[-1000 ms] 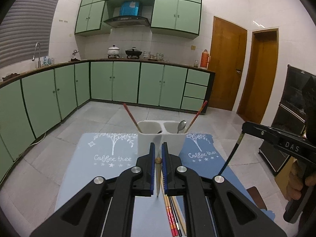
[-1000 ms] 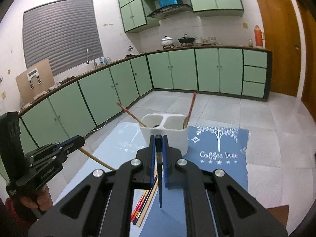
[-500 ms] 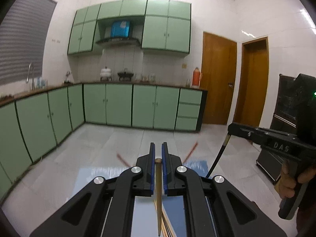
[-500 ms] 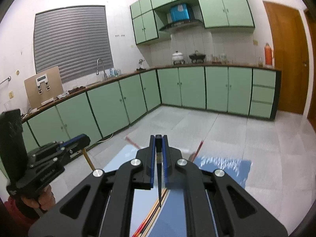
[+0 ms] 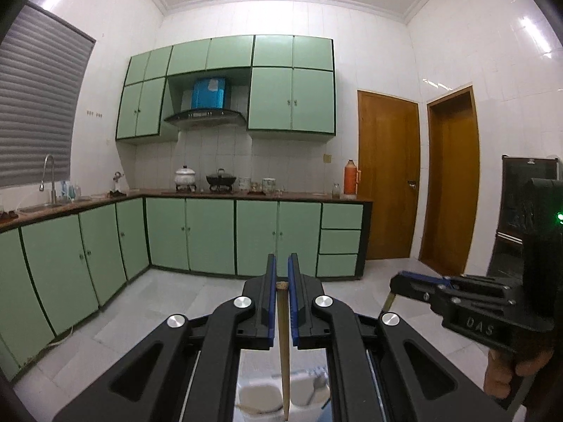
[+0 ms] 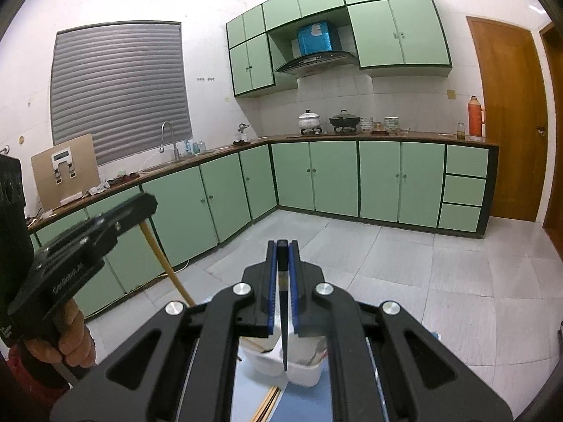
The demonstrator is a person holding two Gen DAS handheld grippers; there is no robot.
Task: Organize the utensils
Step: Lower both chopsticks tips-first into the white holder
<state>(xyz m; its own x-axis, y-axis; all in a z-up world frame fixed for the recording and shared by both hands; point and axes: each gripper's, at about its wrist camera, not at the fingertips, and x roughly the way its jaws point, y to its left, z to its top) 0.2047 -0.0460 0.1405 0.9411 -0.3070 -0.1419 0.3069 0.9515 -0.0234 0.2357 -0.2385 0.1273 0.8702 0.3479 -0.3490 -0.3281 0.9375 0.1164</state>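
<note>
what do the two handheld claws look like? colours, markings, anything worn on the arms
Both match: the left claw and the right claw are matte black plastic with cut-out linkage arms, silver round pivot bolts and blue pads lining the fingers. The right claw's body carries raised "DAS" lettering and a green light; the left claw's side has white print, too blurred to read. A red sleeve shows at the left hand.

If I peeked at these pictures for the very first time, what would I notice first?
Probably the two black grippers up close, each pinching one chopstick that hangs tip down: the left gripper holds a tan wooden chopstick, the right gripper a black chopstick. Low between the arms sits a white utensil holder. Behind, mint-green cabinets line the kitchen walls.
</note>
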